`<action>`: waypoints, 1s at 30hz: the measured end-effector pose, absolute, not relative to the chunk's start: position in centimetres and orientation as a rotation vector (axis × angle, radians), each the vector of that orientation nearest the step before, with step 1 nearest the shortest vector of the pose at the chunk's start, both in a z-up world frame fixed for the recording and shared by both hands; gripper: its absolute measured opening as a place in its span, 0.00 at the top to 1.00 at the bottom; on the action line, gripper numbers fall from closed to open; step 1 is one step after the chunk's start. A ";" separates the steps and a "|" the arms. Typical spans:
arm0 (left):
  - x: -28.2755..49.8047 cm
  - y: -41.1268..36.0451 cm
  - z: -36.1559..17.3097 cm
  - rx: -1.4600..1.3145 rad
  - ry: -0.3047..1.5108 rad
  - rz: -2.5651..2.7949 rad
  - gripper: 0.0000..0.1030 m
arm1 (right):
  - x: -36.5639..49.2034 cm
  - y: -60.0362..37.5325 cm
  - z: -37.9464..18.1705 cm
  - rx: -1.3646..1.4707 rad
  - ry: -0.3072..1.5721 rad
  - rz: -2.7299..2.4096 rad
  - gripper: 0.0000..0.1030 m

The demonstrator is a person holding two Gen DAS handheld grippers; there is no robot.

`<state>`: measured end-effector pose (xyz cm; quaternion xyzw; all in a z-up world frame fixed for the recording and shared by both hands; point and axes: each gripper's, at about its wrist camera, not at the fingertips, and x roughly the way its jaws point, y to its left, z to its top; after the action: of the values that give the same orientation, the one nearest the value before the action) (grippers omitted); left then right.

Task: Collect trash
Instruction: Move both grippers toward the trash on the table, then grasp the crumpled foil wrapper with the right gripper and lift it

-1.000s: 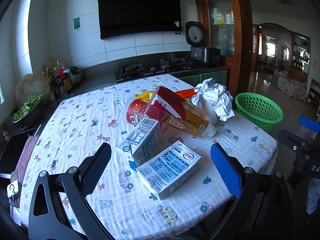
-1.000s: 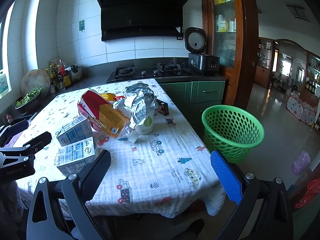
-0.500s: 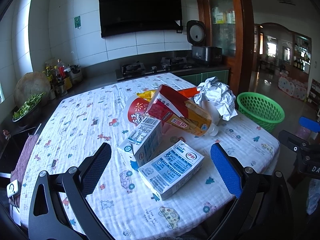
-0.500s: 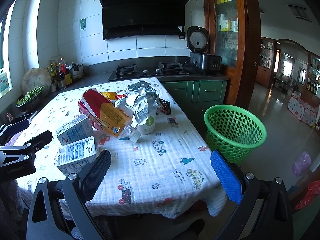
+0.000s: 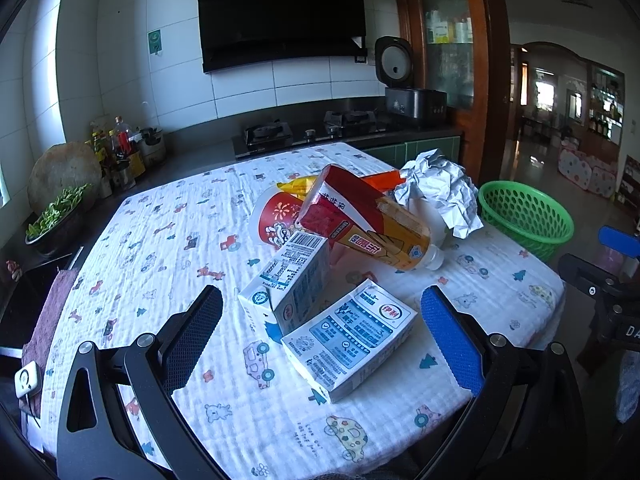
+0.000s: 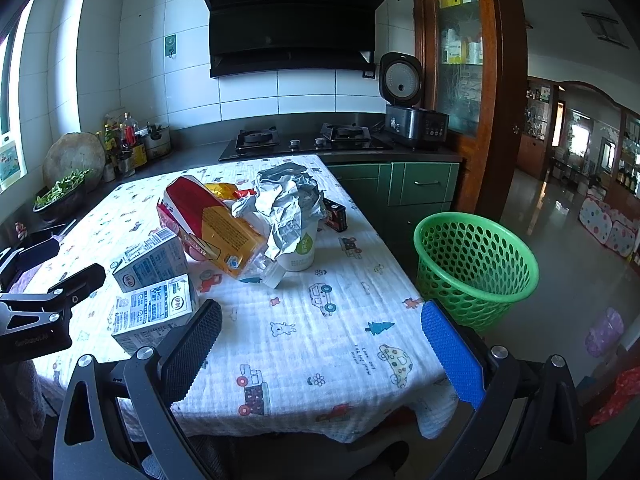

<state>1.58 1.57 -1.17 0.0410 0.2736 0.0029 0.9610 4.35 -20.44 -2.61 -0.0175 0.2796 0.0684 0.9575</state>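
Left gripper (image 5: 322,330) – jaws wide, empty – frames the near carton (image 5: 350,346) on the table (image 5: 160,240) for pickup; right gripper (image 6: 322,350), likewise open and empty, hovers near the basket (image 6: 476,264) – the drop point.

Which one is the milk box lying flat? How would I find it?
Look at the table with the cartoon cloth. At its near edge, two blue-and-white cartons sit together. The flat milk carton lies closest, its label facing up, while the other carton stands on its side behind.

The left hand-held gripper (image 5: 322,334) has eased slightly nearer the milk cartons (image 5: 348,338); the right hand-held gripper (image 6: 322,346) has edged slightly forward too.
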 end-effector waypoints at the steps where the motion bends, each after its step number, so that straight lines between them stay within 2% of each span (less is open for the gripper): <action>1: 1.6 1.6 -1.2 0.083 0.556 0.005 0.05 | 4.4 -20.4 -2.6 -0.036 0.568 0.140 0.06; 14: 2.4 3.0 -1.1 0.101 0.569 -0.024 0.05 | 6.9 -19.8 -2.5 -0.056 0.582 0.195 0.06; 30: 3.3 4.1 -2.0 0.132 0.589 -0.172 0.09 | 16.2 -17.6 -0.5 -0.099 0.624 0.372 0.07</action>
<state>3.28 4.08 -1.97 0.0650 0.2895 -0.0846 0.9512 16.17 -17.57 -0.49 -0.0485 0.3053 0.1819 0.9335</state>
